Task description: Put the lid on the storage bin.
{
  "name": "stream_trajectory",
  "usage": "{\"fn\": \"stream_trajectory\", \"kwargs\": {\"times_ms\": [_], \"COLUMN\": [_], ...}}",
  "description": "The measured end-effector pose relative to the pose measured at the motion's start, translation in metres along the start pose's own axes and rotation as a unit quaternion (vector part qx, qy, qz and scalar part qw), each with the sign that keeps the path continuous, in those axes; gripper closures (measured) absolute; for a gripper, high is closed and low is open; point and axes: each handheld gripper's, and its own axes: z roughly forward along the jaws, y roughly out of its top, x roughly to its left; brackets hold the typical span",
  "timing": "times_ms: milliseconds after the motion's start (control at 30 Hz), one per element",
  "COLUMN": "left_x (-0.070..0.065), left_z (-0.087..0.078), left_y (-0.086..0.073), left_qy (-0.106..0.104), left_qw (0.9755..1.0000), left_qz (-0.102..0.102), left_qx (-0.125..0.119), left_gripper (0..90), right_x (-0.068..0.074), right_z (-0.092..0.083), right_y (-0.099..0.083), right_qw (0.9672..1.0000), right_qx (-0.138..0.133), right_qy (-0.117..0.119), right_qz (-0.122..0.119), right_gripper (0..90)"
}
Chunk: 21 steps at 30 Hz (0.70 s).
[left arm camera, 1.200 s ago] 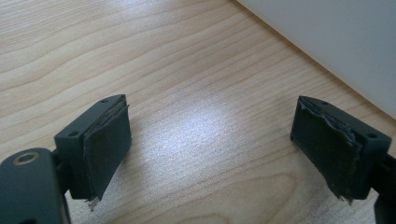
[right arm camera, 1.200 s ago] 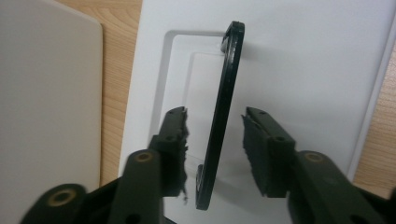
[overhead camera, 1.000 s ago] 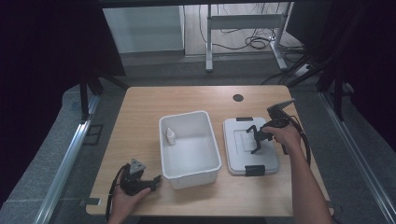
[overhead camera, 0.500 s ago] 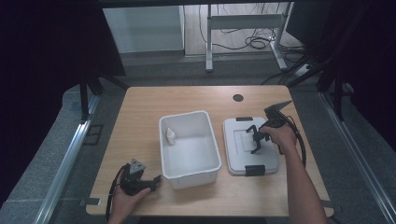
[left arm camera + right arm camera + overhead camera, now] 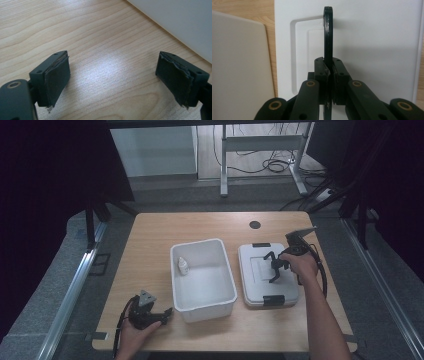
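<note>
My right tongs (image 5: 328, 75) are pinched hard on the black handle (image 5: 328, 32) of the white lid (image 5: 267, 275), which lies flat on the tabletop (image 5: 150, 240) just to the right of the open white bin (image 5: 202, 277). In the right gripper view the handle stands on edge, a thin black loop rising straight between my pads, with the recessed panel of the lid behind it. My left tongs (image 5: 113, 80) are spread wide with nothing between them, lying low on the wood near the front corner of the bin, whose white wall crosses the top right of the left gripper view.

The lid looks like stiff moulded plastic, so I judge it light and rigid, unlikely to flex or sag when raised. The handle is the natural place to take it, since it sits near the middle and should keep the lid roughly level. It is narrow and smooth, though, and seems hinged, so the lid may swing or tip under my grip. Black latches (image 5: 272, 299) sit at the near and far ends of the lid.

Inside the bin a small white bottle (image 5: 183, 266) stands against the left wall, well apart from both tongs.
</note>
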Motion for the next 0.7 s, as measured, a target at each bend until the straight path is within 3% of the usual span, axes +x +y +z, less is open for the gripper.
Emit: {"fn": "stream_trajectory", "kwargs": {"times_ms": [167, 700], "left_x": [0.0, 0.0], "left_z": [0.0, 0.0], "left_y": [0.0, 0.0], "left_qy": [0.0, 0.0], "left_qw": [1.0, 1.0], "left_qz": [0.0, 0.0], "left_qx": [0.0, 0.0], "left_gripper": [12.2, 12.2], "right_x": [0.007, 0.011], "right_z": [-0.011, -0.028], "right_y": [-0.001, -0.003], "right_qw": [0.9998, 0.9993], "right_qx": [-0.01, -0.022], "right_qy": [0.018, 0.026], "right_qz": [-0.005, -0.017], "right_gripper": [84.8, 84.7]}}
